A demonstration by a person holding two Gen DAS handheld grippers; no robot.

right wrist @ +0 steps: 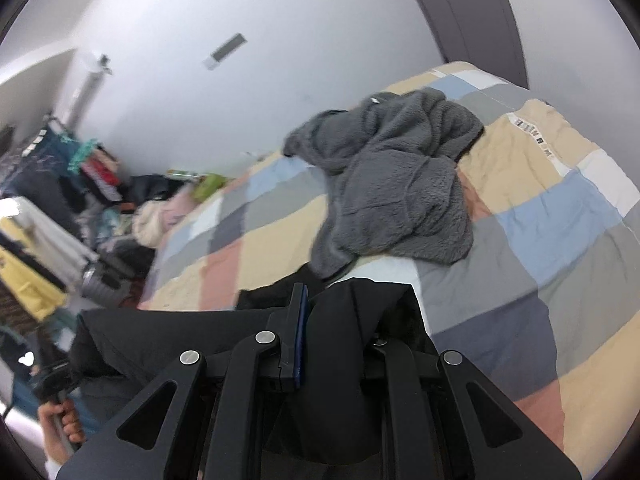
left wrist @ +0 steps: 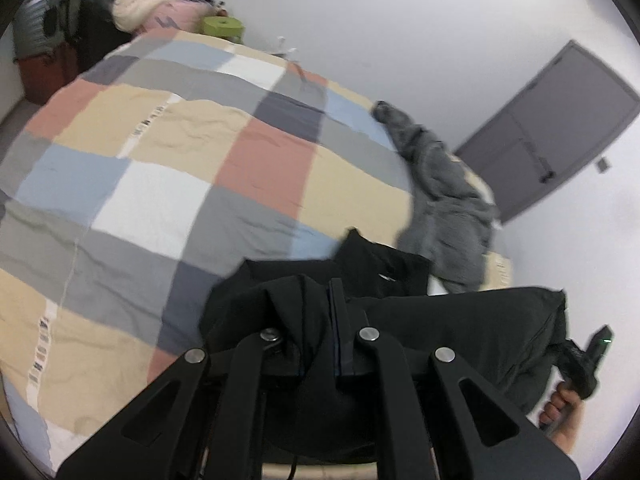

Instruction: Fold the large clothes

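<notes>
Both the left gripper [left wrist: 320, 312] and right gripper [right wrist: 320, 312] have jaws clamped on the large black fabric garment [left wrist: 460, 320], stretched above the patchwork-quilted bed [left wrist: 160, 152]; uneven tension may slip an edge free.

Grey fleece [right wrist: 396, 184] beside open bedspread [left wrist: 168, 152]
</notes>
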